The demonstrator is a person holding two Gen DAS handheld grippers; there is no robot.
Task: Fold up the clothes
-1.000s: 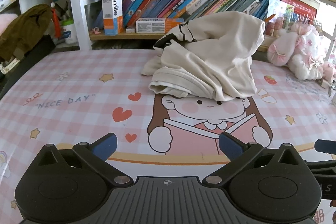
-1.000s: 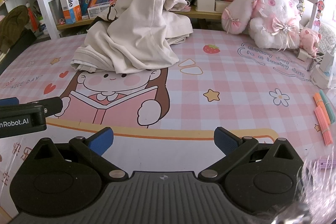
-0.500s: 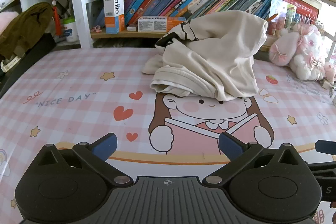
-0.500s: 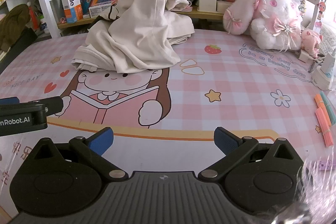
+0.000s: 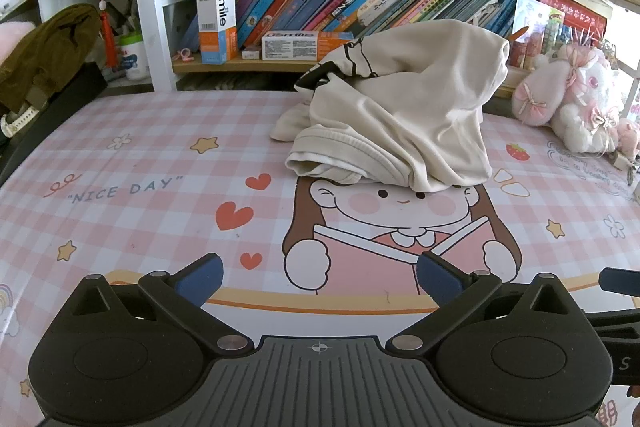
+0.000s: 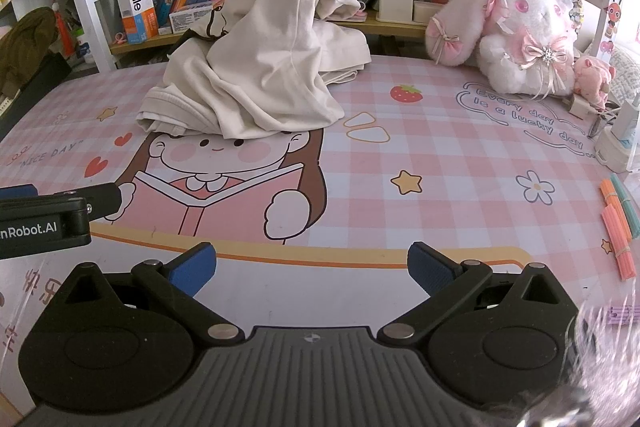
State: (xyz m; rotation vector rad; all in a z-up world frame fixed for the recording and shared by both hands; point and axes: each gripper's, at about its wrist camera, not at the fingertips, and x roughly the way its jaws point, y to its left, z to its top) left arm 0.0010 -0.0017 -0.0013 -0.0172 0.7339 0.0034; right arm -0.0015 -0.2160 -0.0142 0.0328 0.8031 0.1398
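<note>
A cream garment (image 5: pixel 404 123) lies crumpled in a tall heap at the far middle of the pink checked table cover (image 5: pixel 140 187), its ribbed hem toward me; in the right wrist view the same garment (image 6: pixel 264 67) sits far left of centre. My left gripper (image 5: pixel 318 275) is open, well short of the heap, with nothing between its blue pads. My right gripper (image 6: pixel 312 265) is also open and empty near the table's front edge. The left gripper's side (image 6: pixel 52 215) shows at the left of the right wrist view.
A bookshelf (image 5: pixel 320 7) packed with books runs behind the table. A pink plush rabbit (image 6: pixel 516 31) sits at the back right, with chargers (image 6: pixel 616 143) and coloured sticks (image 6: pixel 618 223) along the right edge. An olive garment (image 5: pixel 44 55) hangs at the far left.
Both views have crept slightly closer to the garment heap. The grippers stay open and the garment has not moved.
</note>
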